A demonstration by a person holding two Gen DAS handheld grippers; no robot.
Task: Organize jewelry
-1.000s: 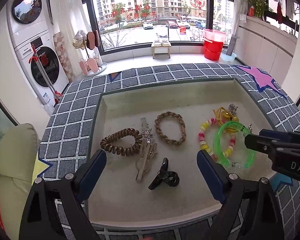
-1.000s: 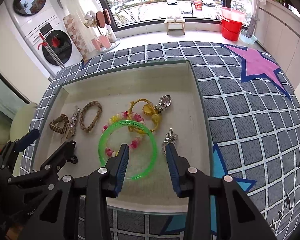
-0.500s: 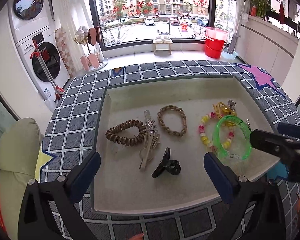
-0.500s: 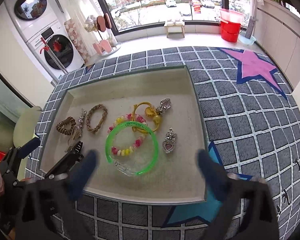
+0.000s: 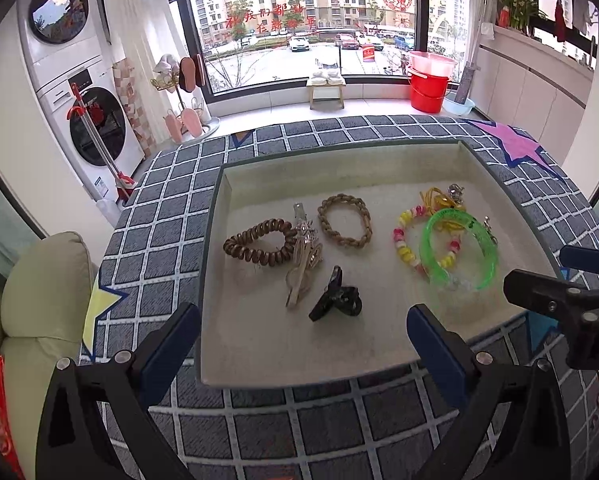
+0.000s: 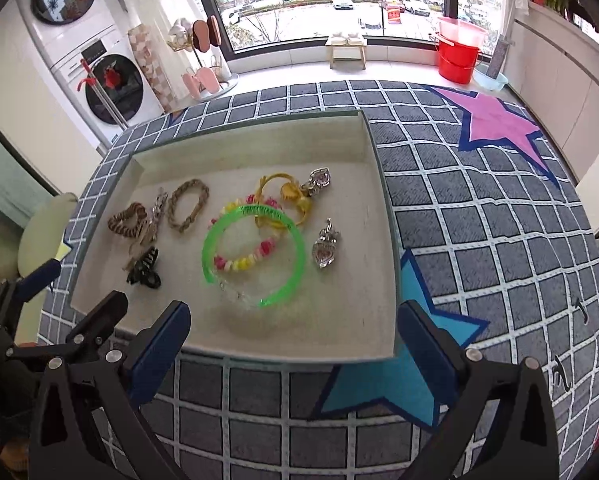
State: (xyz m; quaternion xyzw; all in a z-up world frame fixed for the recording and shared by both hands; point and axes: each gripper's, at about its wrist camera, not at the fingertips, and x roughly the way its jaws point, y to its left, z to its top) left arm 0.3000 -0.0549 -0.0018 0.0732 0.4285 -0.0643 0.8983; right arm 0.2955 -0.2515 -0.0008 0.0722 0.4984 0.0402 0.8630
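— Your grippers?

— My left gripper [image 5: 303,344] and right gripper [image 6: 295,340] are both spread wide, empty, at the tray [image 6: 259,350] front.

— Risk?

— The green bangle [image 6: 253,256] overlaps the bead bracelet [image 6: 243,262]; lifting one could drag the other.

Tray [image 6: 383,216] mid-frame: green bangle [image 6: 215,236] flat atop bead bracelet [image 6: 243,264]; brown hair ties, clips at left.
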